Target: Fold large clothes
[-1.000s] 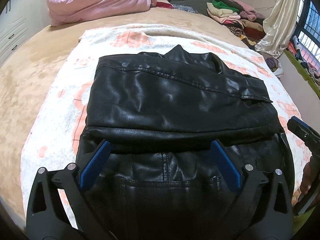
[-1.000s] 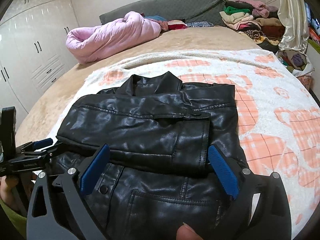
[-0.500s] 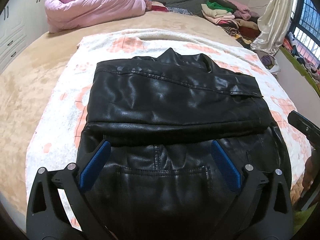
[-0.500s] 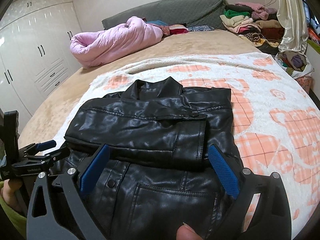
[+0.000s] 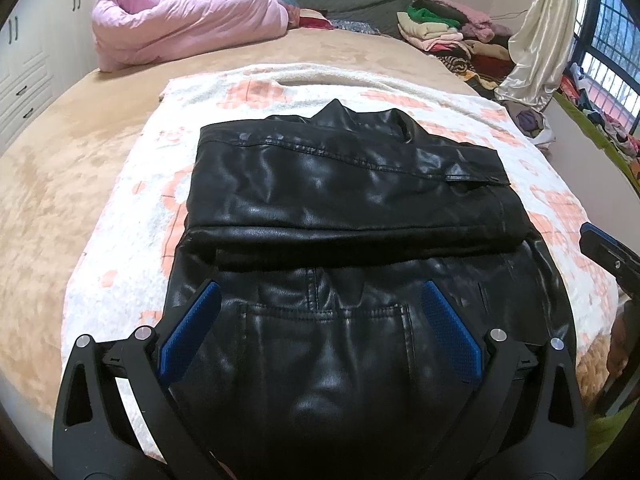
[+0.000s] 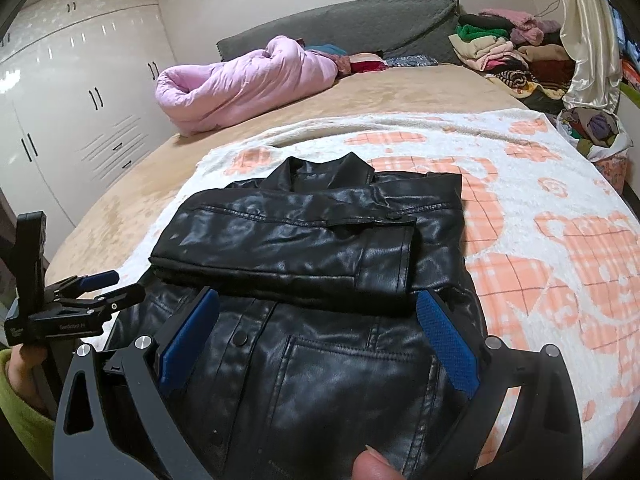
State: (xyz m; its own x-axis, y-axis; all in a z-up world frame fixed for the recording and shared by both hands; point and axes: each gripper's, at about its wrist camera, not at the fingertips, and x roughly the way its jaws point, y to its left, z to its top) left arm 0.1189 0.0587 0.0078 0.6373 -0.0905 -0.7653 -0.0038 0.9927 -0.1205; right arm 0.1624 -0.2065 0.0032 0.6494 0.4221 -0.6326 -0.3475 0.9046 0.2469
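Note:
A black leather jacket (image 5: 344,200) lies on a white and orange blanket (image 5: 132,208) on the bed, collar at the far end, both sleeves folded across its chest. It also shows in the right wrist view (image 6: 304,248). My left gripper (image 5: 320,296) is open and empty over the jacket's near hem, at its left side. My right gripper (image 6: 318,304) is open and empty over the hem's right side. The left gripper also shows at the left edge of the right wrist view (image 6: 108,284).
A pink duvet (image 5: 188,20) lies rolled at the bed's far end by a grey headboard (image 6: 340,28). A pile of clothes (image 6: 504,52) and a curtain (image 5: 536,40) are at the far right. White wardrobes (image 6: 76,120) stand on the left.
Both grippers have drawn back toward the near edge of the bed and risen a little. They stay open. The jacket has not moved.

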